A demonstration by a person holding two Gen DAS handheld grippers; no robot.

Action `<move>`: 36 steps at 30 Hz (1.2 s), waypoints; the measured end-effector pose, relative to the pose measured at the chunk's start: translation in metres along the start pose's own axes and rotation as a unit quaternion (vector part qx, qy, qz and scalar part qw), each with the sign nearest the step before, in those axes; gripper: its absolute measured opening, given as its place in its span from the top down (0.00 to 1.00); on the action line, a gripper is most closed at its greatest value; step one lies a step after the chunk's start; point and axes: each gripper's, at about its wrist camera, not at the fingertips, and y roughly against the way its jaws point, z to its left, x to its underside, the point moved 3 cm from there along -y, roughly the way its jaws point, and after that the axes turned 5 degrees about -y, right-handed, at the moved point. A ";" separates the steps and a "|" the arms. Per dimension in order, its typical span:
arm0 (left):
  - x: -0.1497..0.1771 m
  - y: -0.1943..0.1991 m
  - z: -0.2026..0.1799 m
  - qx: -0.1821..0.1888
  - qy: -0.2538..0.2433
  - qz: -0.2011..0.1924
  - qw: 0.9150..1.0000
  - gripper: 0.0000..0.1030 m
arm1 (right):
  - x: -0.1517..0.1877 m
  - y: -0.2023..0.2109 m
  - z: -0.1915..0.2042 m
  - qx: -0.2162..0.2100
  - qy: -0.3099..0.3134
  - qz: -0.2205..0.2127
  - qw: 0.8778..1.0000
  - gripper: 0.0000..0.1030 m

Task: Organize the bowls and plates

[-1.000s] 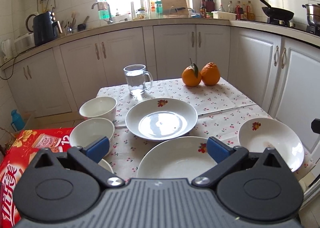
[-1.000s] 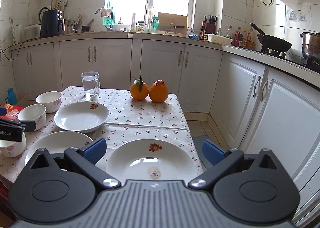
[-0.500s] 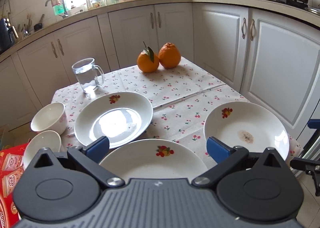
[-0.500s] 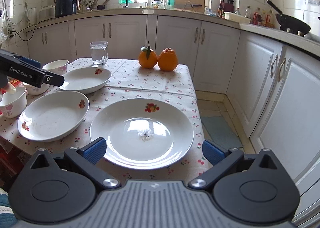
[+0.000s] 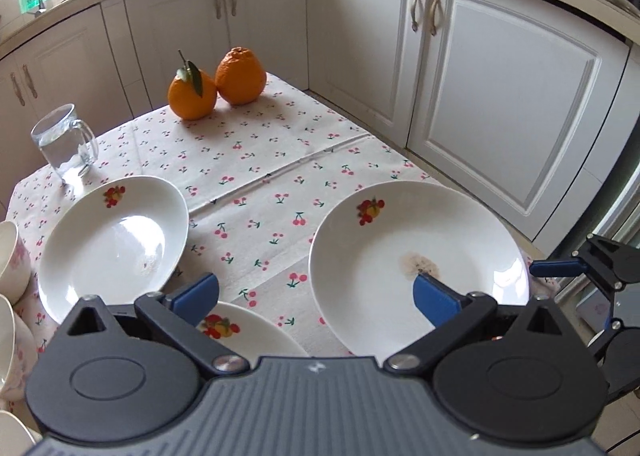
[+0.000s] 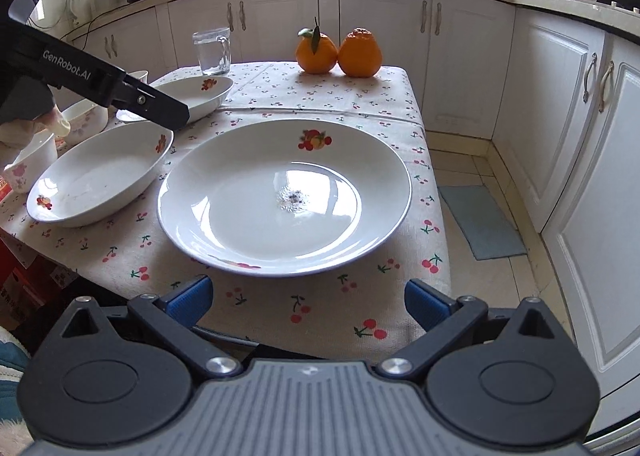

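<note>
Three white plates with fruit prints lie on the cherry-print tablecloth (image 5: 260, 160). The right plate (image 5: 416, 260) has a small stain in its middle and fills the right wrist view (image 6: 284, 196). The near-left plate (image 6: 100, 176) and the far-left plate (image 5: 112, 240) lie beside it. White bowls (image 5: 12, 256) stand at the left edge. My left gripper (image 5: 316, 296) is open and empty, its right fingertip over the right plate's near rim. My right gripper (image 6: 306, 298) is open and empty, just short of that plate at the table's right edge.
Two oranges (image 5: 218, 86) and a glass mug of water (image 5: 66, 146) stand at the far end of the table. White cabinets (image 5: 500, 104) run close along the right. A red box (image 6: 24, 280) sits below the table's left side.
Both grippers have moved forward and down toward the right plate. The left gripper has swung right, so the right plate is now under its right finger. Both jaws stay open.
</note>
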 end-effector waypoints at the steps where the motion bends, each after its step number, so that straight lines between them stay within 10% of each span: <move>1: -0.002 -0.003 -0.002 0.003 -0.008 0.001 1.000 0.00 | 0.000 -0.002 -0.001 -0.001 0.003 0.002 1.000 0.00; 24: -0.035 -0.088 -0.013 0.123 -0.061 0.105 0.985 0.03 | -0.009 -0.022 -0.010 -0.054 0.071 -0.002 0.996 0.00; 36: -0.039 -0.104 -0.011 0.153 -0.064 0.129 0.978 0.19 | -0.011 -0.021 -0.004 -0.076 0.095 -0.006 0.993 0.06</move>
